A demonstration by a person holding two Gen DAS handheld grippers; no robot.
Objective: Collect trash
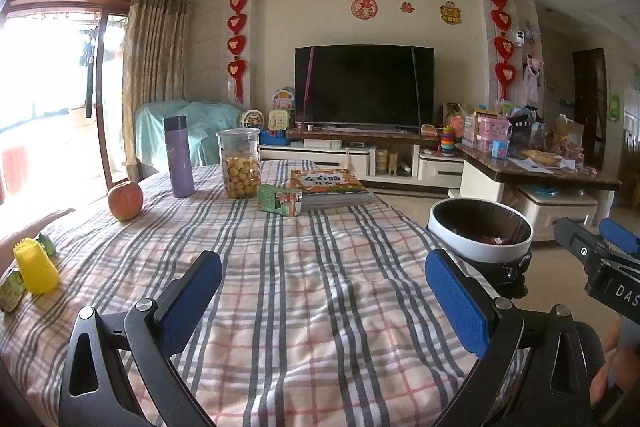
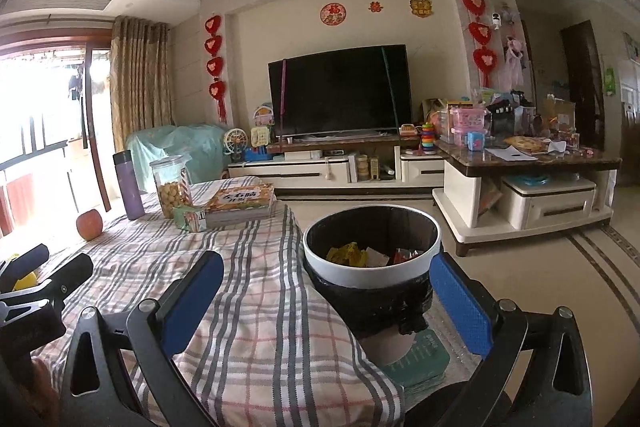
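A white-rimmed trash bin (image 2: 372, 273) with a black liner stands on the floor at the table's right edge and holds yellow, white and red wrappers (image 2: 347, 254). It also shows in the left wrist view (image 1: 480, 247). My left gripper (image 1: 324, 303) is open and empty above the plaid tablecloth (image 1: 304, 267). My right gripper (image 2: 326, 301) is open and empty, just in front of the bin. At the table's left edge lie a yellow ridged cup (image 1: 35, 267) and green wrappers (image 1: 10, 291).
On the table stand an apple (image 1: 125, 200), a purple flask (image 1: 179, 157), a cookie jar (image 1: 239, 163), a small green carton (image 1: 279, 200) and stacked books (image 1: 328, 183). A cluttered coffee table (image 2: 532, 167) and TV stand sit beyond.
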